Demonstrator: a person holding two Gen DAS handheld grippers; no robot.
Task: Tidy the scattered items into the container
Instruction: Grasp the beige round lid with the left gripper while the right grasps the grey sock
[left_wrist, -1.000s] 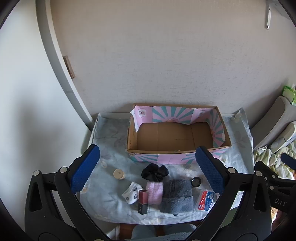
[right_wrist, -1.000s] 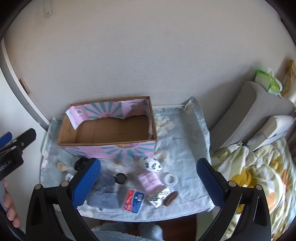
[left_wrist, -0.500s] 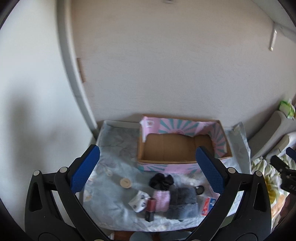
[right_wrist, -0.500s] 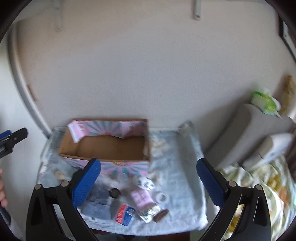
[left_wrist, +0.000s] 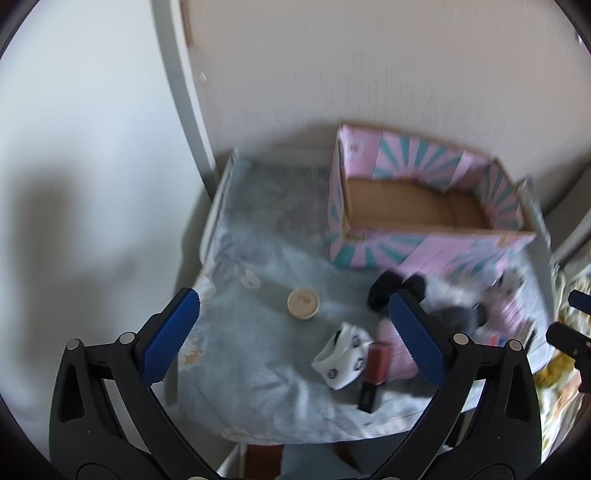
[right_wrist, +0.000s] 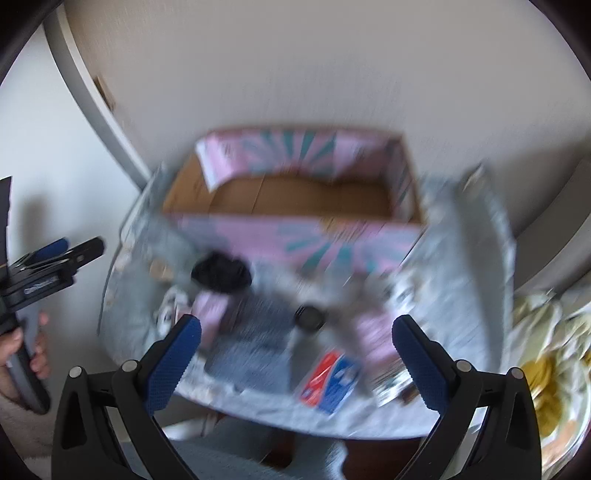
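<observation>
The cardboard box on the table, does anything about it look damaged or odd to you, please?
Yes. The box has an uneven back wall: its left part stands tall, then steps down as if torn or cut. It is empty, with the items lying on the cloth in front.

Blurred cardboard box (right_wrist: 295, 195), scattered items on cloth (right_wrist: 461, 266), right gripper (right_wrist: 295, 350) spread wide
</observation>
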